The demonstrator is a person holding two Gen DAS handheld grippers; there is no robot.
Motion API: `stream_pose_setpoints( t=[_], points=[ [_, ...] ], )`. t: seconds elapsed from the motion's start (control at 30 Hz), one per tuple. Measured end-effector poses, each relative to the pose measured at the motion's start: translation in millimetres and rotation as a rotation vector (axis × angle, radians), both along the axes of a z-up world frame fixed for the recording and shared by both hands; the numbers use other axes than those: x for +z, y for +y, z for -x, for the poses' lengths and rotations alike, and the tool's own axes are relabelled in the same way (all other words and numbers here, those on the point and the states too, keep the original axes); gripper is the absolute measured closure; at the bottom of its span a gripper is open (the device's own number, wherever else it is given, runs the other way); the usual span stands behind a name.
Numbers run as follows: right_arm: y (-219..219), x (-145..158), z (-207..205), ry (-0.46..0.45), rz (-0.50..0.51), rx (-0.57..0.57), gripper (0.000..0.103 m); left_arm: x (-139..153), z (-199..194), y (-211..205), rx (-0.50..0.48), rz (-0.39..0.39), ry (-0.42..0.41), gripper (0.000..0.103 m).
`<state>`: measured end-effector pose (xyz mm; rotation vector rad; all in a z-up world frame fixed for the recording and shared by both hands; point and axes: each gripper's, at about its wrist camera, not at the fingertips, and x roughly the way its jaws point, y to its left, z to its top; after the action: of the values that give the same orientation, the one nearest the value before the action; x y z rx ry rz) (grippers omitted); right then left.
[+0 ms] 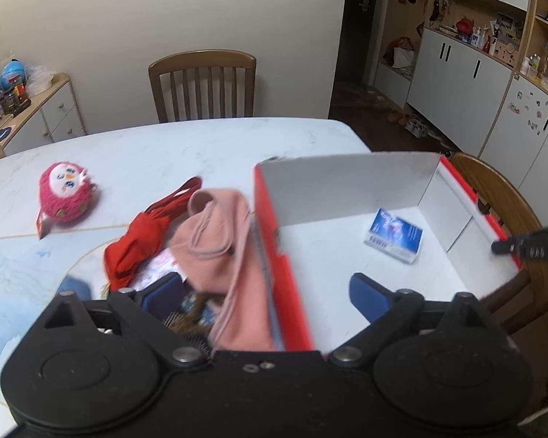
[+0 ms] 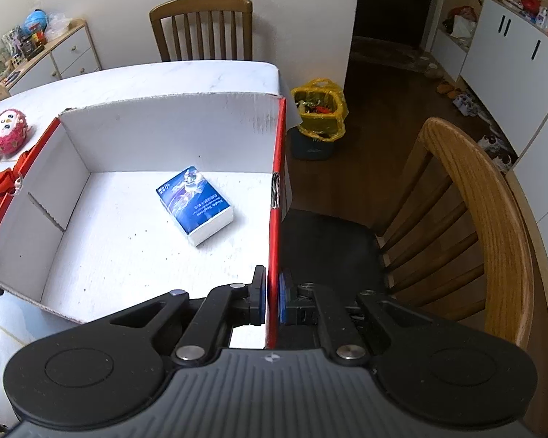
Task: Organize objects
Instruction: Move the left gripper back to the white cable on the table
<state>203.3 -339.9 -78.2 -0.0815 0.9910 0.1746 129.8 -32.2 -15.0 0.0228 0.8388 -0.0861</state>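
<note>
A cardboard box (image 1: 339, 189), white inside and red outside, stands open on the table's right end. In it lies a blue packet (image 1: 392, 235). My left gripper (image 1: 265, 284) is open wide, straddling the box's red left wall, with a pink cloth (image 1: 215, 241) draped just outside that wall. A red cloth (image 1: 139, 244) lies beside the pink one, and a pink plush toy (image 1: 65, 193) sits farther left. In the right wrist view, my right gripper (image 2: 272, 299) is shut on the box's (image 2: 164, 135) red right wall; the blue packet (image 2: 195, 204) lies mid-floor. Its dark tip (image 1: 522, 246) shows at that wall.
A wooden chair (image 2: 493, 226) stands close to the right of the box, and another chair (image 1: 202, 84) at the table's far side. A yellow bag (image 2: 319, 109) sits on the floor beyond the table corner. The white marble table (image 1: 201, 146) stretches left and back.
</note>
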Motion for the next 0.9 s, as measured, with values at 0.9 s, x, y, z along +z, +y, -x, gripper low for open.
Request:
stream_pose_setpoints(
  t=[0.9],
  points=[
    [14.4,0.6,-0.7,0.007,0.065,-0.064,0.096,-98.8,34.2,55.2,-0.09,-0.16,0.068,0.026]
  ],
)
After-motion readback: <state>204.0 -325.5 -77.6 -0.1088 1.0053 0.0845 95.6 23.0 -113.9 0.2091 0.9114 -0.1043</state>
